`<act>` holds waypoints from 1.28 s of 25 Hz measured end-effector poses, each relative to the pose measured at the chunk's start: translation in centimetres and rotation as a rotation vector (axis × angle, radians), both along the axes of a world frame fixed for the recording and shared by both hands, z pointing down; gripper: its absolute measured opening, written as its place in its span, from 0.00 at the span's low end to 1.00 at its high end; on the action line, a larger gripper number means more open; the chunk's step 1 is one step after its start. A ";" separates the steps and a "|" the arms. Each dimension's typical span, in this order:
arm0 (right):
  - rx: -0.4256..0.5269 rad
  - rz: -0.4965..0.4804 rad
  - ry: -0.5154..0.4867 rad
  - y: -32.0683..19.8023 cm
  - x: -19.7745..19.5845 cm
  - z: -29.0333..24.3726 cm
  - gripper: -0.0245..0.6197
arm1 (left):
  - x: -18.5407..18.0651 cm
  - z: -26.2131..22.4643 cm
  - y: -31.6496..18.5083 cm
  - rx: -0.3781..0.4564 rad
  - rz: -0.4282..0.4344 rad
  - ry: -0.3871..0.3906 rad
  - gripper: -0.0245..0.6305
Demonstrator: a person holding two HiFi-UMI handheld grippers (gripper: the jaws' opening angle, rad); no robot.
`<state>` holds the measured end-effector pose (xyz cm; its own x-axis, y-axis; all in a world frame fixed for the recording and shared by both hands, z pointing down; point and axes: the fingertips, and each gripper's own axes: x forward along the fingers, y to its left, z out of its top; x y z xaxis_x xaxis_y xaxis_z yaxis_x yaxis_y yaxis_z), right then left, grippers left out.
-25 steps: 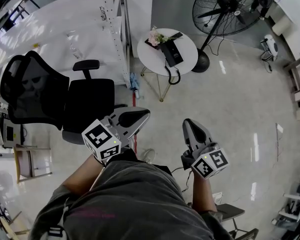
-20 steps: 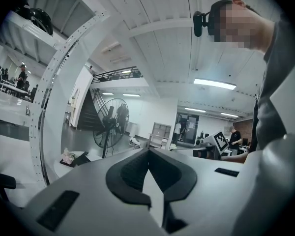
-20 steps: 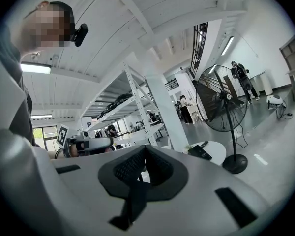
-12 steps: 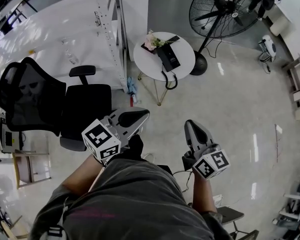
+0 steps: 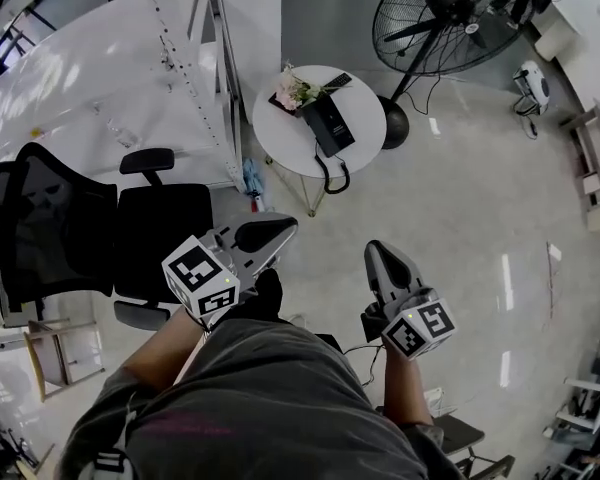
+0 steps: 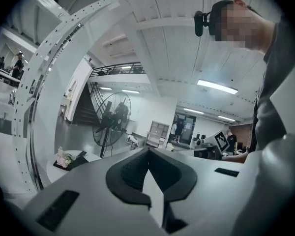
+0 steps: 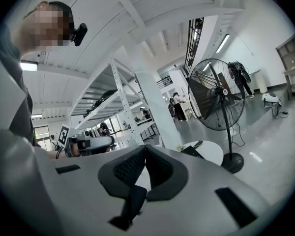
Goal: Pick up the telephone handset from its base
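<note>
At the far side of a stretch of glossy floor, well apart from both grippers, a round white table (image 5: 275,133) on thin gold legs carries the black telephone (image 5: 328,125). Its handset appears to lie along the base, though the two are too small to tell apart, and the coiled cord (image 5: 332,175) loops over the table's near edge. No lettering on the telephone can be read from the head view. The only clear print is the black-and-white square markers on the left cube (image 5: 200,276) and the right cube (image 5: 420,328). A pink mark on the person's grey shirt (image 5: 260,408) is too blurred to read.

A small bunch of pale pink flowers (image 5: 292,90) sits at the table's far left on something dark; whether that is a tray or a pot cannot be told. A flat dark slab (image 5: 337,79) lies just beside them.

A tall floor fan (image 5: 435,18) stands just right of the table, and a white perforated rack post (image 5: 185,78) rises just left of it. A black office chair (image 5: 130,228) sits beside the left gripper (image 5: 285,226).

The left gripper's jaws are pressed together with nothing between them, and the right gripper (image 5: 375,251) likewise has its pads meeting on nothing. Both point towards the table, with floor between them and it
</note>
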<state>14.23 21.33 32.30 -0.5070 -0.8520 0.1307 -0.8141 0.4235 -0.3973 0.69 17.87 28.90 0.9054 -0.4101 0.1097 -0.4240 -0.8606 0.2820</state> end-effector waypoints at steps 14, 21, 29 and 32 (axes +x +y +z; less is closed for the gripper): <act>-0.087 0.012 0.010 -16.8 -2.6 2.3 0.07 | -2.6 4.3 -17.2 -0.112 0.025 -0.002 0.06; -0.108 0.029 0.028 -23.2 -4.2 3.1 0.07 | -3.9 5.9 -23.7 -0.137 0.058 -0.002 0.06; -0.133 0.039 0.054 -28.8 -4.9 4.1 0.07 | -4.4 7.9 -29.0 -0.182 0.084 -0.017 0.06; -0.148 0.035 0.058 -30.1 -4.9 4.6 0.07 | -4.3 8.7 -30.2 -0.198 0.082 -0.018 0.06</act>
